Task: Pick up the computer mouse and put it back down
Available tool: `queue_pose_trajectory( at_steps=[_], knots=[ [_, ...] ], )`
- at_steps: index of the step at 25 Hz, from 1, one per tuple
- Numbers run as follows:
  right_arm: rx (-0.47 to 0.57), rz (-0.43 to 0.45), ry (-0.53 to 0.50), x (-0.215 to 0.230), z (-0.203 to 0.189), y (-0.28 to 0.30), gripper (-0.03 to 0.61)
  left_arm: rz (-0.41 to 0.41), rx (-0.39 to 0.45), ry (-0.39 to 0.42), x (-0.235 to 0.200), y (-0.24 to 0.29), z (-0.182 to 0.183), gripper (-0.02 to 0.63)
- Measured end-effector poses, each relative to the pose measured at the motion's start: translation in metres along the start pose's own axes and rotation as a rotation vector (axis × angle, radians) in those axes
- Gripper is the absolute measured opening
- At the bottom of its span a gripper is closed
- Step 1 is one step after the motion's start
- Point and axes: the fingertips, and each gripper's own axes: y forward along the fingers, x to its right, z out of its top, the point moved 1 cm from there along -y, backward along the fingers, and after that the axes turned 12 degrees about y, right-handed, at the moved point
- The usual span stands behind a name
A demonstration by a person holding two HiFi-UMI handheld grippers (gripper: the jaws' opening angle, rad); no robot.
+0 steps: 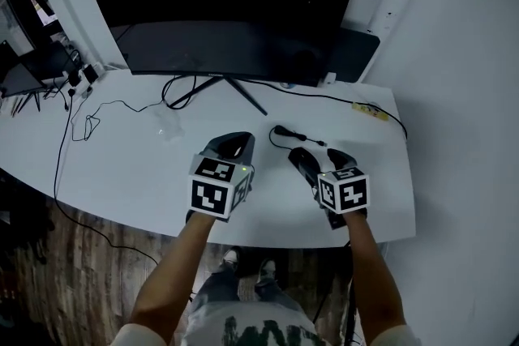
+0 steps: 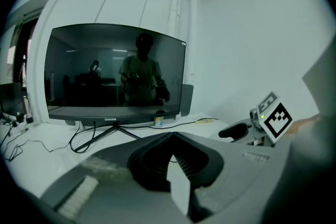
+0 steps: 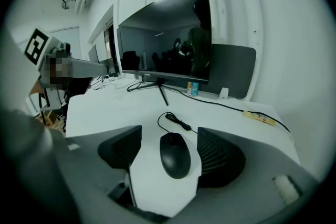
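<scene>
Currently, the right gripper (image 3: 169, 129) stood with its jaws wide apart and held nothing; the black computer mouse (image 3: 175, 155) lay flat on the white table (image 3: 105, 113) between the two jaws, with a strip of bare table visible on each side – neither pad touched it. The mouse cable (image 3: 176, 121) ran from the front of the mouse in a loose loop across the table toward the monitor (image 3: 168, 39). In the head view this gripper was at the right of the table's near edge, angled downward. The left gripper (image 2: 170, 136) was to its left, apart from the mouse, with its jaw tips brought together and nothing between them. Beyond both grippers, the dark curved monitor stood on a splayed stand at the back of the table, its screen off. A small yellowish strip-shaped item (image 1: 369, 109) lay near the back right corner – too small to identify.
</scene>
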Motion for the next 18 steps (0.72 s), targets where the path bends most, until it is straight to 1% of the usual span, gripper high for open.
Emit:
queue_pose_trajectory(
  at_steps=[6, 12, 18],
  knots=[
    [-0.066, 0.045, -0.042, 0.003, -0.019, 0.026, 0.336, 0.036, -0.028, -0.018, 0.008, 0.007, -0.017, 0.005],
    [-0.108, 0.061, -0.067, 0.012, -0.031, 0.050, 0.337, 0.067, -0.049, -0.053, 0.009, 0.013, -0.033, 0.005],
    [-0.155, 0.075, -0.093, 0.016, -0.043, 0.070, 0.348, 0.088, -0.050, -0.073, 0.009, 0.018, -0.039, 0.005]
  ],
)
